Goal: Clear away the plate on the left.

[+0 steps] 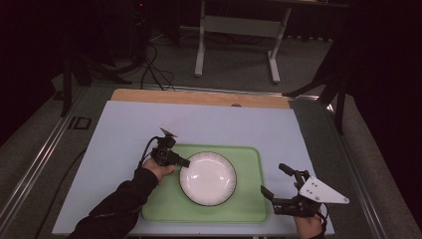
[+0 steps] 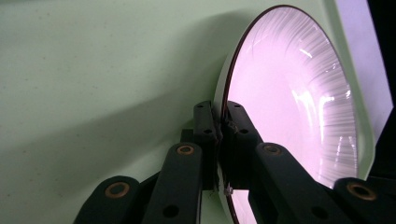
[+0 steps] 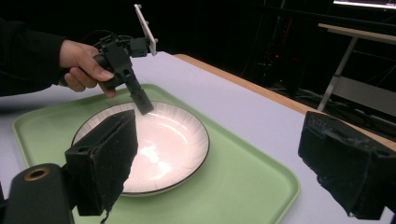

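Now my left tongs [image 1: 185,162] pinch the plate [image 1: 209,180] at its left rim. My right tongs [image 1: 276,181] gape right of the tray [image 1: 249,209], farther off.

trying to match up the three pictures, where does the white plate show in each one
High view: the plate lies at the middle of the green tray, with the left gripper clamped on its left rim.
Left gripper view: the plate stands at right, its rim pinched between the black jaws.
Right gripper view: the plate is at centre-left, beyond the open right gripper.
Shared landmark: the green tray.
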{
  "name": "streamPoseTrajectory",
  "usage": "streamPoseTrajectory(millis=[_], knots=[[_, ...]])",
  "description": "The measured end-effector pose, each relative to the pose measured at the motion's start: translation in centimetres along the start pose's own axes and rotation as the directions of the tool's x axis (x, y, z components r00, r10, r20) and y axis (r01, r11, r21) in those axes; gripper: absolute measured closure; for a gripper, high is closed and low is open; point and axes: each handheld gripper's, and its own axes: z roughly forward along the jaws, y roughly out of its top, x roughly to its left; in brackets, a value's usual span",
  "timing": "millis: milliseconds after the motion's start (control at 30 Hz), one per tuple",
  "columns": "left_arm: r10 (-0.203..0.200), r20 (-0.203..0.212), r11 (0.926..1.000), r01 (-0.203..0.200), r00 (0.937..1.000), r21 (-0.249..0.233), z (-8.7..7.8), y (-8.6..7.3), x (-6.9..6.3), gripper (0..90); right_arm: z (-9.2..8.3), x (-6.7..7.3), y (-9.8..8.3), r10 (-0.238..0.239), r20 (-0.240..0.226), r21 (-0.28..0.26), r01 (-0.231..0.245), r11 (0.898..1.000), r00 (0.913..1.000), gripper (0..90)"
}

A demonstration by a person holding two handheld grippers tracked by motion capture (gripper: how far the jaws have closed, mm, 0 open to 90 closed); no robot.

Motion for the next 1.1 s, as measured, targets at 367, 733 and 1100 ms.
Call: streamPoseTrajectory(millis=[367, 733, 1100], knots=[[0.006, -0.015, 1.0, -0.006, 0.9999, 0.002, 0.3, 0.0, 0.4, 81.6, 0.1, 0.1, 0.0, -0.003, -0.005, 0.011, 0.003, 1.0, 1.0, 12.6], [0.055, -0.045, 0.997, -0.057, 0.9975, -0.053, -2.3, 0.3, -0.6, 72.5, -0.1, -0.2, -0.1, 0.02, 0.013, -0.012, -0.019, 1.0, 0.9997, 11.1], [0.188, -0.07, 0.9675, -0.197, 0.9797, -0.159, -6.0, -0.2, -2.2, 46.7, 0.1, -0.2, -0.1, 0.015, 0.012, -0.001, -0.015, 1.0, 0.9998, 11.0]])
